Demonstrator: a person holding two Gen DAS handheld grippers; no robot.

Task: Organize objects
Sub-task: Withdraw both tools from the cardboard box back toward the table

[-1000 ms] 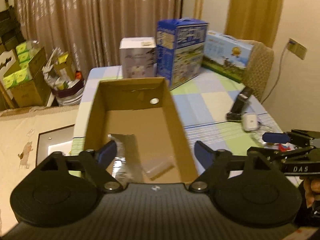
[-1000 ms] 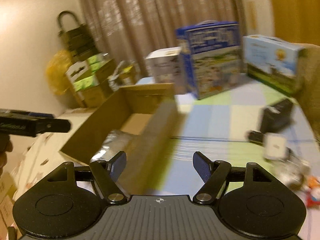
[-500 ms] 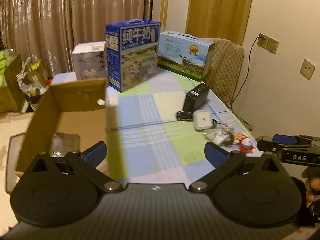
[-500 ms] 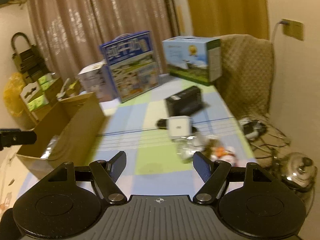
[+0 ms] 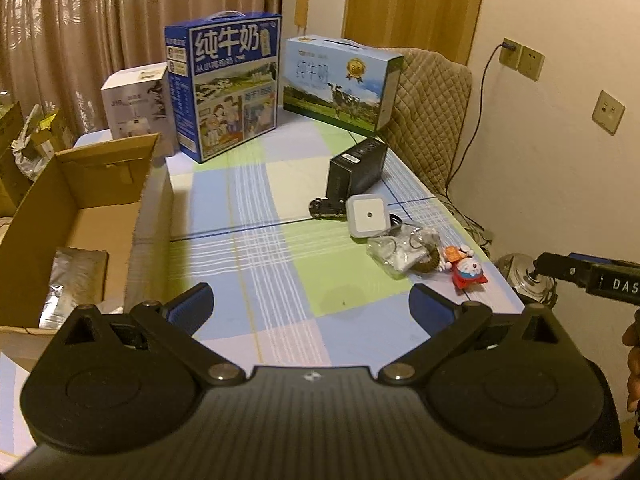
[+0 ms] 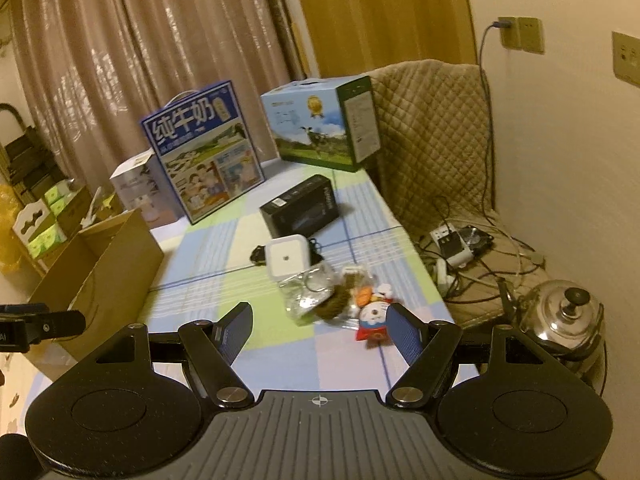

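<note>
An open cardboard box [image 5: 80, 184] stands at the table's left edge with a silver foil pouch [image 5: 76, 284] inside; it also shows in the right wrist view [image 6: 104, 264]. On the right side of the checked tablecloth lie a black box [image 5: 356, 168], a white square device [image 5: 368, 216], a clear bag with rings [image 5: 400, 250] and a small red and white toy figure [image 5: 466, 272]. My left gripper [image 5: 310, 306] is open and empty over the table's near edge. My right gripper [image 6: 324, 330] is open and empty, just short of the toy figure [image 6: 374, 320] and the clear bag [image 6: 310, 292].
Two milk cartons [image 5: 224, 84] [image 5: 340, 84] and a white box [image 5: 136, 100] stand at the far end. A quilted chair [image 6: 436, 128], cables with a power strip [image 6: 456, 248] and a metal kettle [image 6: 564, 316] are right of the table. Boxes are stacked at the left.
Both grippers have swung right, from over the cardboard box to facing the small objects on the table's right side. Both stayed open and empty.
</note>
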